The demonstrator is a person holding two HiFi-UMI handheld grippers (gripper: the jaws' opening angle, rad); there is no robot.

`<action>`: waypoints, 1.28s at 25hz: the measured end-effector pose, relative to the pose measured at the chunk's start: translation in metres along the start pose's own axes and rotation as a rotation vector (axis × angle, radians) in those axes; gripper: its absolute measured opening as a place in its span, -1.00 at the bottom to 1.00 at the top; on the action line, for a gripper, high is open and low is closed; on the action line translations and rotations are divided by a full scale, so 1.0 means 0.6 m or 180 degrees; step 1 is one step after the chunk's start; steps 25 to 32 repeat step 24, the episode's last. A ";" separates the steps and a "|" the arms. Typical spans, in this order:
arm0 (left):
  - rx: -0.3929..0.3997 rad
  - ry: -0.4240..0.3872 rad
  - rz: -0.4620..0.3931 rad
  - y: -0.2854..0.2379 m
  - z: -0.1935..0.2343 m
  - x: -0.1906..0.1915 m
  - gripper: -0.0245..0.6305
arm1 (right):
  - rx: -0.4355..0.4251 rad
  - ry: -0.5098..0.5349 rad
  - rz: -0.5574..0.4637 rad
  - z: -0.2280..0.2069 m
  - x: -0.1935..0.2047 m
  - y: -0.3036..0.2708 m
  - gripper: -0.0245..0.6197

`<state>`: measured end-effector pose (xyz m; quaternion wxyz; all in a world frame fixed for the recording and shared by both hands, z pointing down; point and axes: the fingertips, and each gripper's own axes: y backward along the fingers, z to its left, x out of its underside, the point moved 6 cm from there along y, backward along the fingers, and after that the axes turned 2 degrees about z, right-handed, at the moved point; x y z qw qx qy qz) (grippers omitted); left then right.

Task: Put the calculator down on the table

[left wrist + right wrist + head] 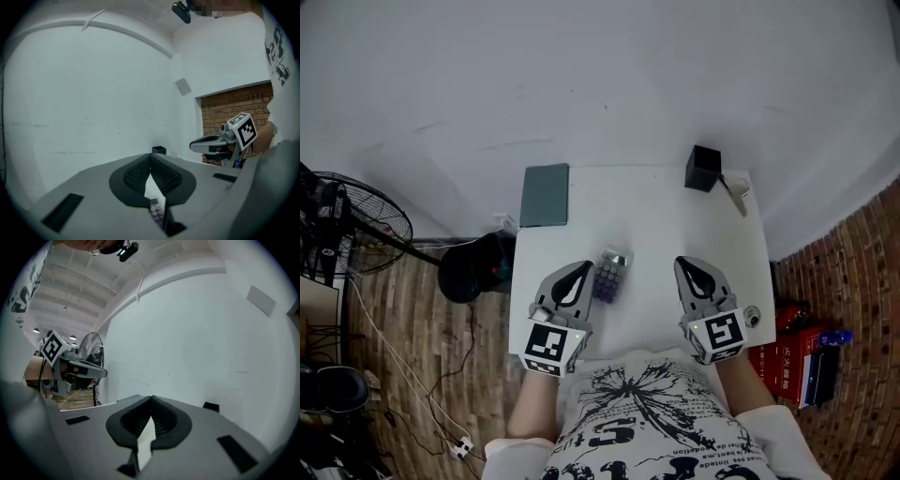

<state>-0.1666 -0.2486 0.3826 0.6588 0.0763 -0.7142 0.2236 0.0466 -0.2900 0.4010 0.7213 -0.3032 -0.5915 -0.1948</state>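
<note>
The calculator point(610, 275), silver with purple keys, lies flat on the white table point(675, 225) near its middle. My left gripper point(579, 268) hovers just left of it with jaws shut and nothing between them. In the left gripper view the pads of that gripper point(151, 157) meet, and the calculator point(157, 212) shows below through the gap. My right gripper point(686, 263) hangs to the calculator's right, apart from it. Its pads point(151, 399) also meet, shut on nothing, with only white table beneath.
A dark green notebook point(545, 195) lies at the table's far left corner. A black box point(704, 168) and a metal item point(737, 193) stand at the far right. A small round object point(752, 316) sits by the right edge. A fan point(356, 225) and red boxes point(789, 356) are on the floor.
</note>
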 end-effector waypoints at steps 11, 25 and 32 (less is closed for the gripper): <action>-0.0035 -0.0009 0.0010 -0.007 0.023 0.005 -0.88 | 0.0030 0.0086 0.0116 0.003 0.008 -0.012 -0.89; 0.0025 -0.0019 -0.0007 -0.015 0.018 0.003 -0.88 | 0.0049 0.0129 0.0083 -0.002 0.003 -0.023 -0.88; 0.0025 -0.0019 -0.0007 -0.015 0.018 0.003 -0.88 | 0.0049 0.0129 0.0083 -0.002 0.003 -0.023 -0.88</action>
